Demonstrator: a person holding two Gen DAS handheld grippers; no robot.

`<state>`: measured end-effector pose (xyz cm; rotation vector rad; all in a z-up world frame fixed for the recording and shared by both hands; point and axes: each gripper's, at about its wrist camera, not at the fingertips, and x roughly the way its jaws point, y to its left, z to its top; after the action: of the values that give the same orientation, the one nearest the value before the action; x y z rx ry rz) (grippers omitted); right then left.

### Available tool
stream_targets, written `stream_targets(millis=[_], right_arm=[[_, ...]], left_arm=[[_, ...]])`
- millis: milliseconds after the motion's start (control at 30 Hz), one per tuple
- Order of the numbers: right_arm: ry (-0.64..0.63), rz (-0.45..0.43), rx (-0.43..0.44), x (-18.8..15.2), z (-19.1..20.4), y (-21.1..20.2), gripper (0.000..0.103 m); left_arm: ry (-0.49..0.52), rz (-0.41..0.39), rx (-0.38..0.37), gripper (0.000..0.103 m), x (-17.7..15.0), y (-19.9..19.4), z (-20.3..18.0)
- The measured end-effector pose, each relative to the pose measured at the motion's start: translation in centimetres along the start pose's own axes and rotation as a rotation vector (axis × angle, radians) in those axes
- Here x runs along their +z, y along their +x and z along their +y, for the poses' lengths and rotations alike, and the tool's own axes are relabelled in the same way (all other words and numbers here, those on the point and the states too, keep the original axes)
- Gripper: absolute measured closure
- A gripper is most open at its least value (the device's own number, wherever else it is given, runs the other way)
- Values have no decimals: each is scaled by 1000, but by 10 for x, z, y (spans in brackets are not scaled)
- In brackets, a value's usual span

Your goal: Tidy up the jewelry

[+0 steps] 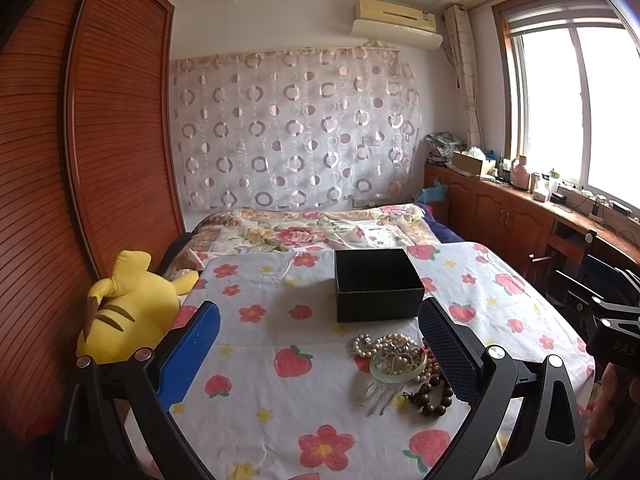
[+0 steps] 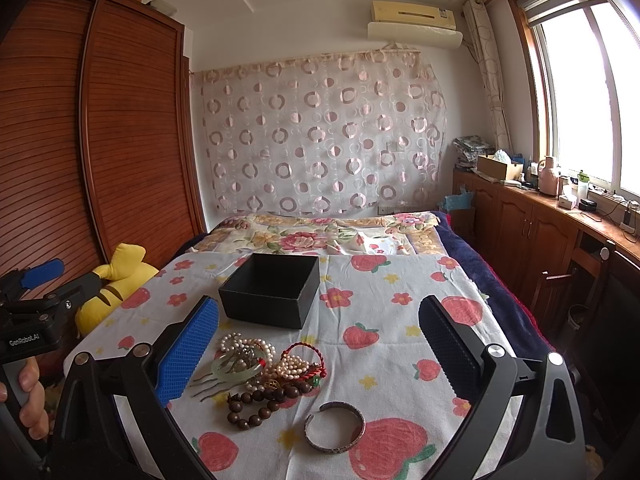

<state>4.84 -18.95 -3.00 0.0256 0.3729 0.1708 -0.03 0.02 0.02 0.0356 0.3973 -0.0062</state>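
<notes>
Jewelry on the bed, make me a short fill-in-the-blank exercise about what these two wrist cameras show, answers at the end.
1. The black box has no lid on it and its inside looks ____.
2. The metal cuff bracelet lies apart from the jewelry pile, on the side ____ the camera.
3. Both the left gripper and the right gripper have their fingers ____.
4. The plush toy beside the bed is ____ in colour.

Missing words: empty; nearer; open; yellow

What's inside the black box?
Nothing visible: the right wrist view shows the black box open, with bare dark walls. Its near wall hides the floor's front strip. The jewelry pile lies outside it.
</notes>
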Motion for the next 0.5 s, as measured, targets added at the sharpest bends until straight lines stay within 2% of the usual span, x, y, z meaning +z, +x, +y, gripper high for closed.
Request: stream_targets(millis=[500], right_arm=[[1, -3, 1, 1, 0, -1, 2]], left_arm=[[0, -8, -1, 7, 4, 3, 0]])
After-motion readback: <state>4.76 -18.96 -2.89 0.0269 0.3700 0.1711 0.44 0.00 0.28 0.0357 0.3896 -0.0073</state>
